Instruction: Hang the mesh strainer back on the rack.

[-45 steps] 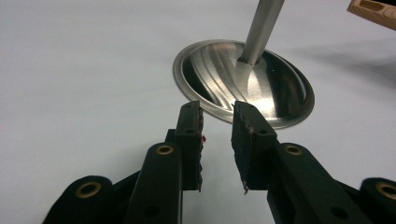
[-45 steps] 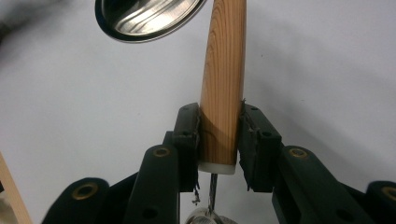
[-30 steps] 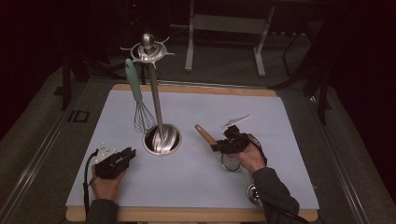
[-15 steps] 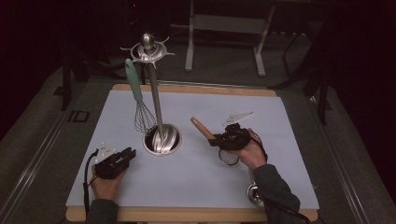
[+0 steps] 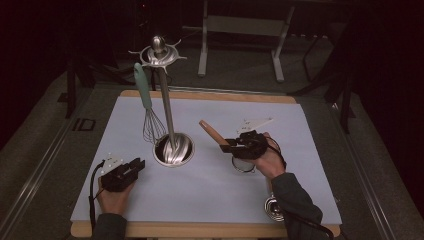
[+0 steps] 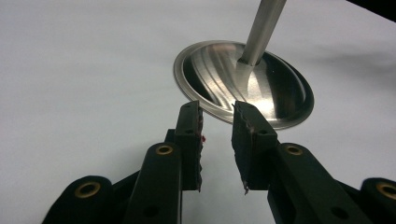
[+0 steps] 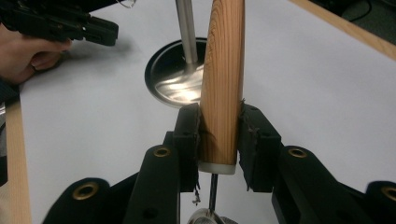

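at lower left of the high view the left gripper (image 5: 134,166) rests on the white counter (image 5: 210,185), its fingers narrowly apart and holding nothing. left of centre a teal-handled whisk (image 5: 146,107) hangs from the steel stand (image 5: 172,149). right of centre the right gripper (image 5: 229,147) has its fingers clamped on a wooden handle (image 7: 222,84), metal end below.

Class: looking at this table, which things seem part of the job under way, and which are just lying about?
In use, probably:
wooden-handled utensil, clamped in the right gripper
utensil stand
whisk, hanging on the stand

Lying about:
small metal object at the near table edge
left gripper, jaws open, holding nothing
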`<state>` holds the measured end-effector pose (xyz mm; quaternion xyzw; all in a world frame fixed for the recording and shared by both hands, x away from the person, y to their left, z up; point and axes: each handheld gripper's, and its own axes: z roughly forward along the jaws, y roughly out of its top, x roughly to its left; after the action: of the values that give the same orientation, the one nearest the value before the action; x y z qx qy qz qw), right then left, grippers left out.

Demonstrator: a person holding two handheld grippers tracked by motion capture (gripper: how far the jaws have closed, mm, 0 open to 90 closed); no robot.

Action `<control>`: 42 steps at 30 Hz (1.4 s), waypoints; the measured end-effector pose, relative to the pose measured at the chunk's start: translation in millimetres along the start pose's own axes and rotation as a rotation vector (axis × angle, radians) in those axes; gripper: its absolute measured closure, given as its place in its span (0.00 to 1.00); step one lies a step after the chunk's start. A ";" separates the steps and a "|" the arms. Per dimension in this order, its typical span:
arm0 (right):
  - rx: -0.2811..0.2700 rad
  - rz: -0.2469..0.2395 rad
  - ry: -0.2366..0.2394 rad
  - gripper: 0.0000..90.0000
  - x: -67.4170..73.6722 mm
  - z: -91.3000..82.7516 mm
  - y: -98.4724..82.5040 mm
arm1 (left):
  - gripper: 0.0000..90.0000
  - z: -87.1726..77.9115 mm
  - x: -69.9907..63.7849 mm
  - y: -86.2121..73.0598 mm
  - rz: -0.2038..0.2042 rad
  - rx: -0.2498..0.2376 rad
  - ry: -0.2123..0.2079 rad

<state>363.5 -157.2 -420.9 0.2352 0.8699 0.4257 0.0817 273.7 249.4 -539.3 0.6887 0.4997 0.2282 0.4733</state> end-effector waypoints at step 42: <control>-0.187 -0.201 0.082 0.78 34.6 -8.8 52.8 | 0.81 0.3 -1.9 -0.2 0.018 0.005 0.004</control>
<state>348.1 -119.0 -372.3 0.1205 0.8484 0.5036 0.1098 273.1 247.5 -539.3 0.6938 0.4950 0.2323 0.4686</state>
